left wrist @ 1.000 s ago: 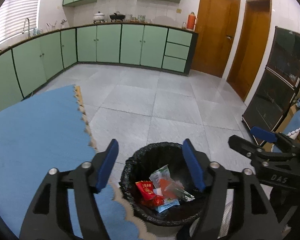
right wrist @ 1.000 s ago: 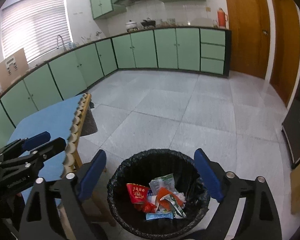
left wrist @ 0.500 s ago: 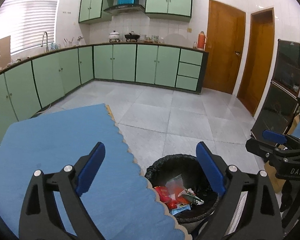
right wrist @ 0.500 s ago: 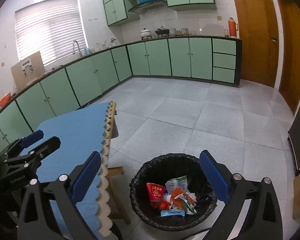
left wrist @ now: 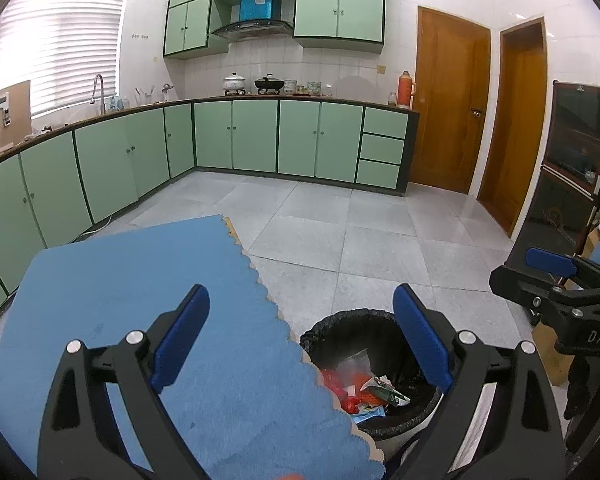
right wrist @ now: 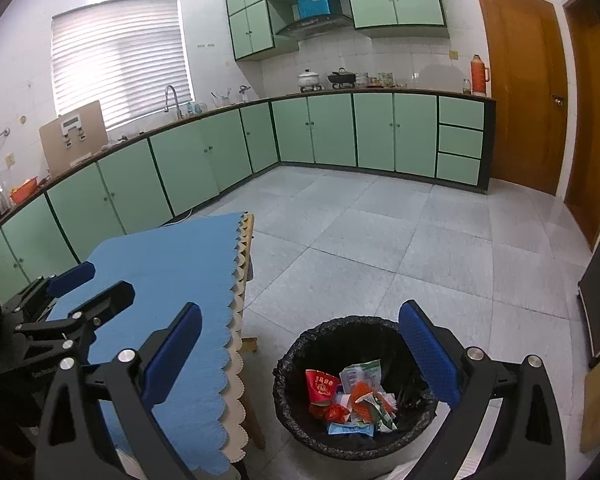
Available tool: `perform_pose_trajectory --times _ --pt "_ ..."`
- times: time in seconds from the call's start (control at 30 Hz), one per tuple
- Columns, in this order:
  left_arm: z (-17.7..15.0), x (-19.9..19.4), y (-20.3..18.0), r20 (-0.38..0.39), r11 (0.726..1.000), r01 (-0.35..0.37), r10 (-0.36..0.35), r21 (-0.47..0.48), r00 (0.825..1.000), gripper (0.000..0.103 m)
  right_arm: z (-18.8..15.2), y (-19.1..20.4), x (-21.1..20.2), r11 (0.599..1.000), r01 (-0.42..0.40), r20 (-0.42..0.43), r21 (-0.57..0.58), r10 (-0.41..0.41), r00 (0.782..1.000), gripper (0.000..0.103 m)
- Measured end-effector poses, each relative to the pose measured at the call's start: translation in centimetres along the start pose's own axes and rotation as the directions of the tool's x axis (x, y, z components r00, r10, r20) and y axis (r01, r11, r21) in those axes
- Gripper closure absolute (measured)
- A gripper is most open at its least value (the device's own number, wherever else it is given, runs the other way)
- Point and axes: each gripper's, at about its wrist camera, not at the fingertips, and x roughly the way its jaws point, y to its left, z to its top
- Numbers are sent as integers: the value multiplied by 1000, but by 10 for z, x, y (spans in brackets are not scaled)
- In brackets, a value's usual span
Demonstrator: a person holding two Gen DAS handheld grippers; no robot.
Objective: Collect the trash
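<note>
A black-lined trash bin [right wrist: 300, 352] [left wrist: 332, 330] stands on the tiled floor beside the table. Inside lie several wrappers [right wrist: 352, 396] [left wrist: 364, 390], red, green and white. My right gripper [right wrist: 300, 348] hangs above the bin, open, with nothing between its blue pads [right wrist: 428, 356]. My left gripper [left wrist: 300, 332] is open too and empty, held over the table's right edge with the bin partly behind the cloth. The left gripper shows at the left [right wrist: 72, 292] of the right wrist view; the right one shows at the far right [left wrist: 552, 264] of the left wrist view.
A table under a blue scalloped cloth [left wrist: 140, 280] [right wrist: 172, 272] fills the left foreground. Green kitchen cabinets [right wrist: 340, 132] run along the back and left walls. Two wooden doors [left wrist: 448, 108] and a dark cabinet [left wrist: 572, 168] stand at the right. Grey floor tiles [right wrist: 380, 232] lie beyond the bin.
Both grippers rose and drew back from the bin, so it looks smaller and lower. The left gripper's jaws widened and it shifted over the blue table cloth.
</note>
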Motion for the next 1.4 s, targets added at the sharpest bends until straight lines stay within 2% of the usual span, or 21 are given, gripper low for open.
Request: perform_pose_trajectory --times 0.6,1.4 --pt "-4 -14 11 16 1000 -9 9 -18 1000 13 -6 11 -1 1000 -11 -2 -19 11 1000 6" --pt "-2 -13 12 14 1000 -13 13 -19 1000 13 -5 12 0 1000 -12 -3 -18 12 1000 6"
